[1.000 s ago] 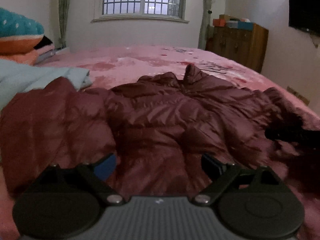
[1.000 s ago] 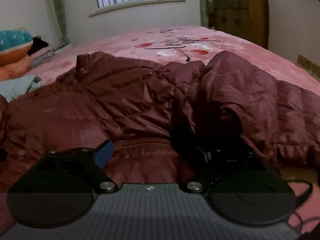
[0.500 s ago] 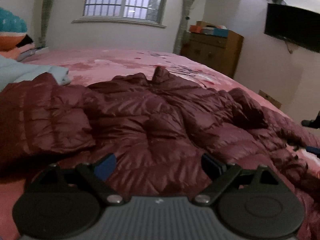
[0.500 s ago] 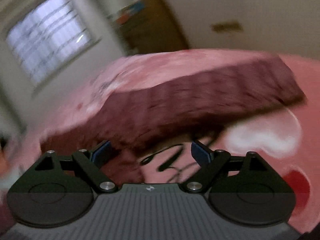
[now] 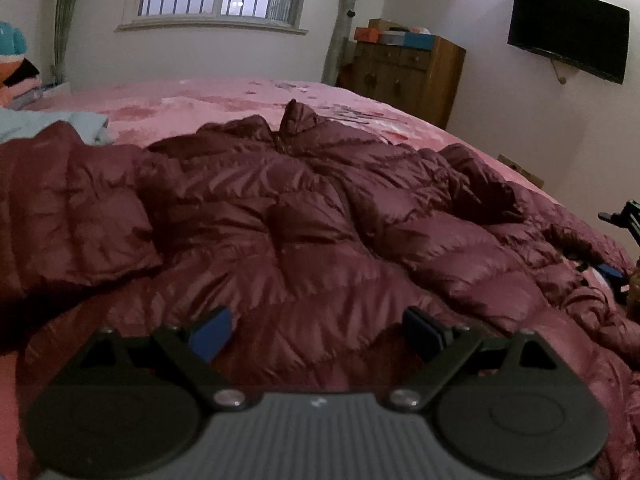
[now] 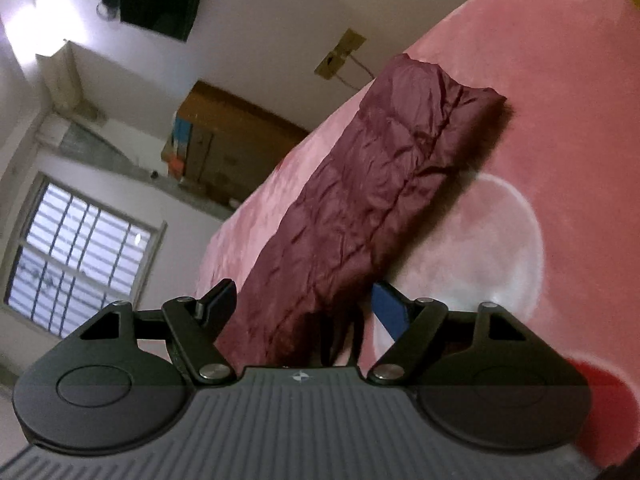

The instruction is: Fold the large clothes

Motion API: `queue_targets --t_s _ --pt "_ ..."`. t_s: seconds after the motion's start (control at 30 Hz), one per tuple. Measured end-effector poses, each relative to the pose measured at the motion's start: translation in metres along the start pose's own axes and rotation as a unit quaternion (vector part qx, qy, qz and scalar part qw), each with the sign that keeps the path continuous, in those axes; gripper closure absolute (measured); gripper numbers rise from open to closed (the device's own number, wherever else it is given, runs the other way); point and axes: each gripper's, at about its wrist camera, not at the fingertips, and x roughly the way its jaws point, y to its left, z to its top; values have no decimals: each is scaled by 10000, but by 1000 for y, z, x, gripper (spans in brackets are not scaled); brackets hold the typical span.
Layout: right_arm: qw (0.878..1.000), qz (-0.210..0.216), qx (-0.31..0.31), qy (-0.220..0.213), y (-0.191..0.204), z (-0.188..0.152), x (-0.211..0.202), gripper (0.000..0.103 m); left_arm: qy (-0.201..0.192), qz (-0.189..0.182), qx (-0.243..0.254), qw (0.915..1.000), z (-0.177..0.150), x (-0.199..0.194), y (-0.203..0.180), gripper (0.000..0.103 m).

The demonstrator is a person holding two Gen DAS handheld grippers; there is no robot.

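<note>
My left gripper hovers wide open and empty over the maroon down jacket spread across the pink bed. My right gripper, rolled sideways, is closing around the sleeve without pinching it; bare blanket lies beyond the cuff.

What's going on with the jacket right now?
A person is folding a maroon puffer jacket spread on a pink bed. The left gripper hovers open over its body. The right gripper, rolled sideways, is closing with one sleeve between its jaws, not yet pinched.
</note>
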Motion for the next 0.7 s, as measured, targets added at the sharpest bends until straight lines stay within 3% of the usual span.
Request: queue_targets --t_s 0.17,0.7 --pt "9997 12 -178 -159 8 -4 18 9 61 -25 -68 10000 -3 4 1 10" --pt "9967 -208 -572 -534 9 -6 19 14 104 -6 -81 9999 -7 9 1 8"
